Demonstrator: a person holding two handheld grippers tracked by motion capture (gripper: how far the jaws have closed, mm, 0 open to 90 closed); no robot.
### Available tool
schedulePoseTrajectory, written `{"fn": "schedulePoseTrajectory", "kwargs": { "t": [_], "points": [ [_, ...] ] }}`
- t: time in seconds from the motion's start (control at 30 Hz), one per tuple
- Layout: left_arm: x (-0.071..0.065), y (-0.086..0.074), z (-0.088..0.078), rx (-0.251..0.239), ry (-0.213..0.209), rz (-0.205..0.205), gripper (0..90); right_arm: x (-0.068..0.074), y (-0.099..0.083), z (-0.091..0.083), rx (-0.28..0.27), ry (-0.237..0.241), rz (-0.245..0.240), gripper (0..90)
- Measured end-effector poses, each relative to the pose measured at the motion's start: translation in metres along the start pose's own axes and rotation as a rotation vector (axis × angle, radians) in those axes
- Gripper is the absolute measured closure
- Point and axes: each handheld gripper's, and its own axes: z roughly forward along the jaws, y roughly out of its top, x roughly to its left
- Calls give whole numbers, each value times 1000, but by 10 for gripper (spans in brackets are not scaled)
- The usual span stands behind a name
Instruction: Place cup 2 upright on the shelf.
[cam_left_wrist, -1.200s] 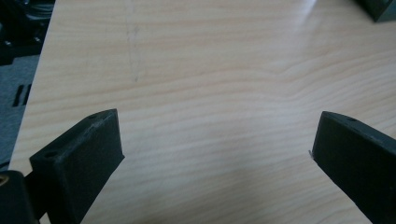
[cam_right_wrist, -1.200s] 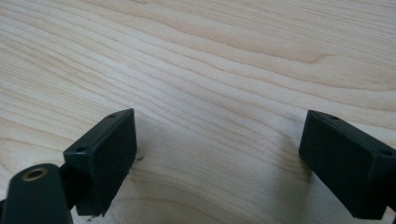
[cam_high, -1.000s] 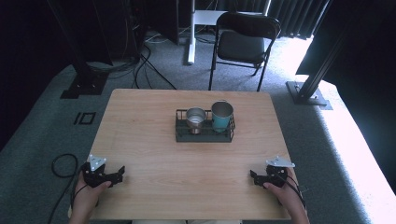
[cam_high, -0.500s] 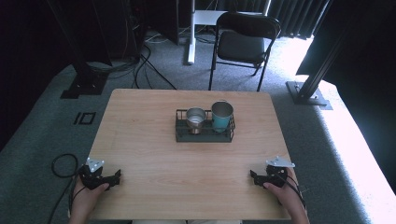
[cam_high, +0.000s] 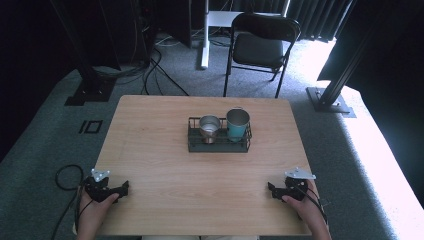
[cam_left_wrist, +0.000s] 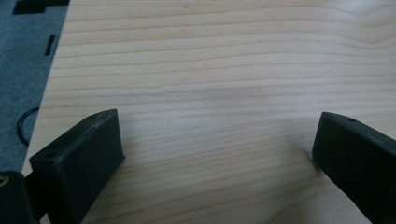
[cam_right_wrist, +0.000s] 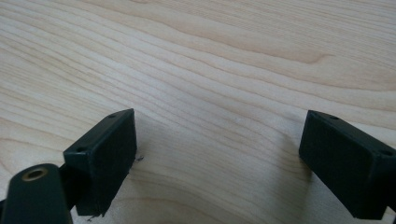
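I'm sitting here with both grippers parked low in the high view, the left gripper (cam_high: 123, 187) near the bottom left corner of the table (cam_high: 150, 150) and the right gripper (cam_high: 270, 189) near the bottom right. Both gripper views are showing the jaws spread wide over bare wood grain, nothing between them.

The stuff I'm eyeing is dead center of the frame: a dark wire rack (cam_high: 218, 144) holding two cups side by side. The steel cup (cam_high: 209, 128) is standing on the left side of the rack, the teal cup (cam_high: 238, 123) on the right, taller and with a shiny rim. Both are well apart from my grippers.

My guess is these are thin metal tumblers, so light, stiff and kind of slick. I'm thinking a pinch over the rim, one jaw inside and one outside, is the safer bet than squeezing the round body, which could squirt out. The rack looks light too, so it may be lifting along with a cup if one snags on the wire. I can't tell if either cup has anything in it.
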Motion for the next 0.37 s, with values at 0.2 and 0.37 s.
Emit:
{"fn": "schedulePoseTrajectory", "kwargs": {
  "t": [0.2, 0.37],
  "points": [
    [0, 0, 0, 5, 6, -4, 12, 0, 0, 0, 0, 0, 0, 109],
    [0, 0, 1, 7, 3, -1, 4, 0, 0, 0, 0, 0, 0, 109]
  ]
}}
